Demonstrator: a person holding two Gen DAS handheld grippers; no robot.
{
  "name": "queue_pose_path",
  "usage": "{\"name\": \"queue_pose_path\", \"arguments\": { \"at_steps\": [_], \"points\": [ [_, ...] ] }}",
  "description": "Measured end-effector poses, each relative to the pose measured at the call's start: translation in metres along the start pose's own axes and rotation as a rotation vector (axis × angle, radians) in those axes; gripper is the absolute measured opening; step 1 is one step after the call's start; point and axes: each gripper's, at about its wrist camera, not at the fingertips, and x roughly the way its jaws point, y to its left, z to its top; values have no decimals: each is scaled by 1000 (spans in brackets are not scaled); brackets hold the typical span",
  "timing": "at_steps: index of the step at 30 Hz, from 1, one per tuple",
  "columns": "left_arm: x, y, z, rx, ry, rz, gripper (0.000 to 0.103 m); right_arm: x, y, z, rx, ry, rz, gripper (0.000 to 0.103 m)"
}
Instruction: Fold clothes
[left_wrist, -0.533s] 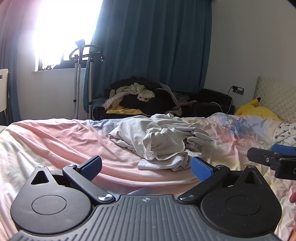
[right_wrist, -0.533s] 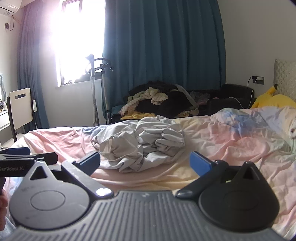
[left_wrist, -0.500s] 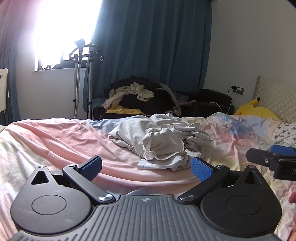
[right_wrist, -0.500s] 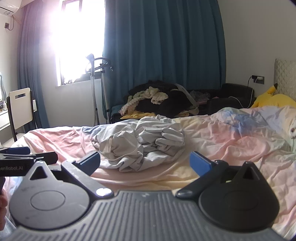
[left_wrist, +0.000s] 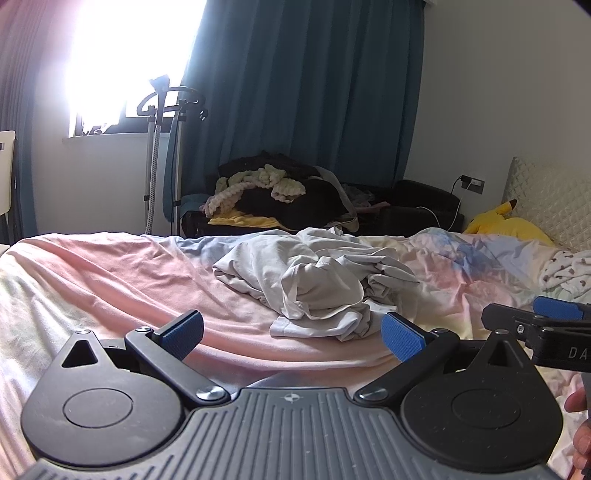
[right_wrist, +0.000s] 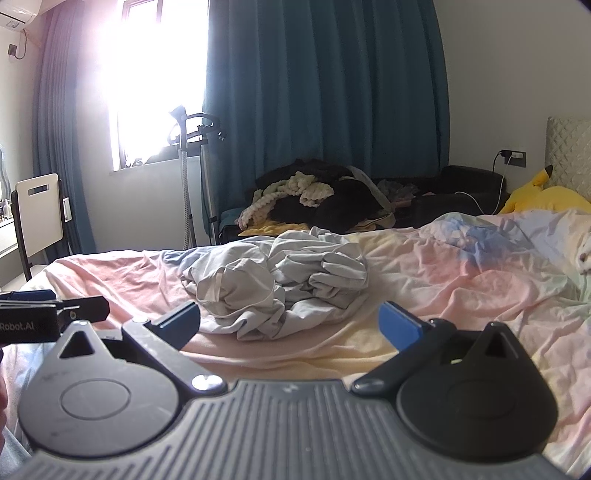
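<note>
Left wrist view shows the grey garment (left_wrist: 314, 284) crumpled mid-bed on the pink sheet (left_wrist: 110, 280), both the left gripper (left_wrist: 291, 332) and right gripper (right_wrist: 290, 321) spread wide and empty near it, so hunting out a hem or corner looks wiser than pinching the bunched middle.
</note>
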Motion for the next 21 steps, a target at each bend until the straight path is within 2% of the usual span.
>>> {"name": "queue_pose_path", "arguments": {
  "at_steps": [8, 21],
  "points": [
    [-1, -16, -7, 3, 6, 18, 103, 2, -1, -1, 3, -1, -2, 103],
    [2, -7, -6, 1, 6, 25, 103, 1, -2, -5, 4, 2, -6, 103]
  ]
}}
